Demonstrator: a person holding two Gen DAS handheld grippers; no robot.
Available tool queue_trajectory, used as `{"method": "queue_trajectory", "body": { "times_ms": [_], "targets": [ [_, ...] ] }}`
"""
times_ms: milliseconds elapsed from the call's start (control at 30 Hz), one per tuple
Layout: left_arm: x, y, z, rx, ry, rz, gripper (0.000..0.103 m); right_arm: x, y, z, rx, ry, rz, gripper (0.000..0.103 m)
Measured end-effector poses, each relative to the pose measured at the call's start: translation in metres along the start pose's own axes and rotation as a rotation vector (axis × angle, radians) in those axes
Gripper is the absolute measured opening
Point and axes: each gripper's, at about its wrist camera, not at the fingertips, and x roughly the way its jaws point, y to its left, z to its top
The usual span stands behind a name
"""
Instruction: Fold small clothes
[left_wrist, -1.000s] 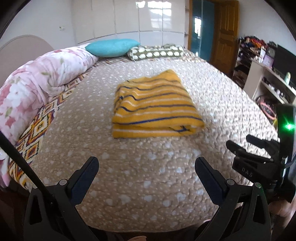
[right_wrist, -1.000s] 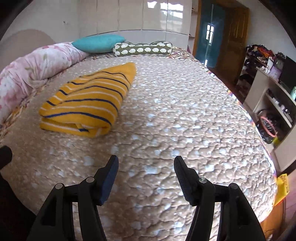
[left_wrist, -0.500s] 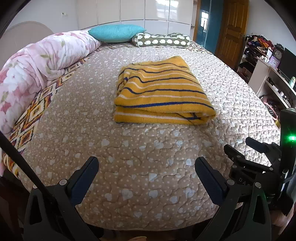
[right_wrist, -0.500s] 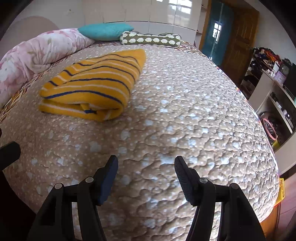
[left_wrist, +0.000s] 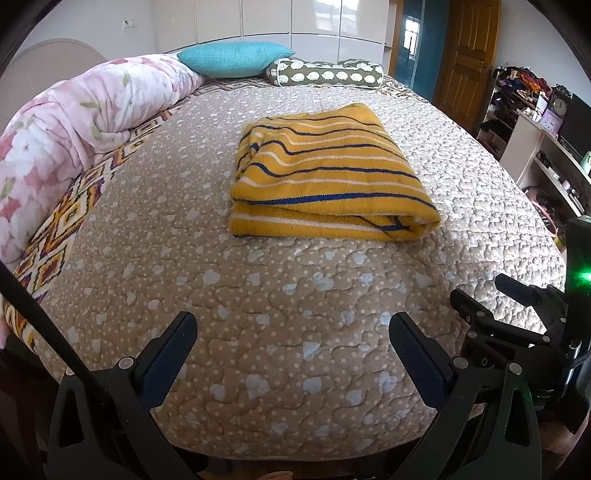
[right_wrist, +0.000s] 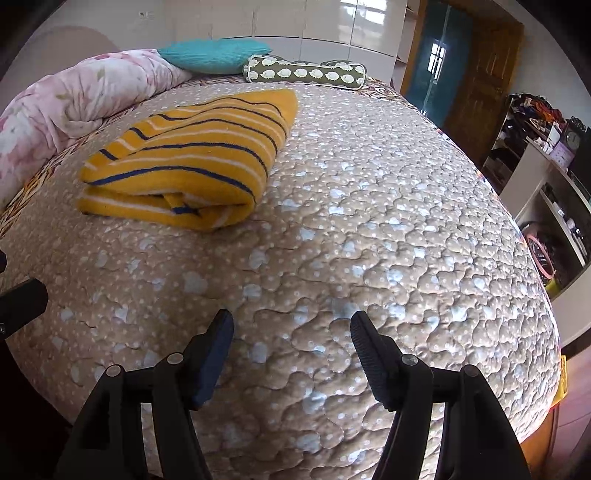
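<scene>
A yellow garment with blue and white stripes (left_wrist: 325, 177) lies folded into a thick rectangle in the middle of the bed; in the right wrist view it (right_wrist: 192, 162) sits at the upper left. My left gripper (left_wrist: 291, 332) is open and empty above the bed's near edge, well short of the garment. My right gripper (right_wrist: 291, 328) is open and empty, to the right of the garment and apart from it. It also shows in the left wrist view (left_wrist: 513, 314) at the right edge.
The bed has a beige quilted cover (left_wrist: 295, 295). A rolled pink floral duvet (left_wrist: 74, 118) lies along its left side. A teal pillow (left_wrist: 232, 59) and a green bolster (left_wrist: 325, 74) lie at the head. Shelves with clutter (left_wrist: 546, 147) and a wooden door (left_wrist: 465, 55) stand to the right.
Both grippers have drawn back toward the bed's near edge and tilted; the folded garment looks unmoved on the bed. Both stay open and empty.
</scene>
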Motion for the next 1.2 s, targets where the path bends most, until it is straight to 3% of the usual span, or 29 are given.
{"method": "queue_trajectory", "body": {
  "times_ms": [1200],
  "targets": [
    [0.025, 0.009, -0.007, -0.011, 0.059, -0.002, 0.103, 0.007, 0.009, 0.004, -0.018, 0.004, -0.017, 0.075]
  ]
}}
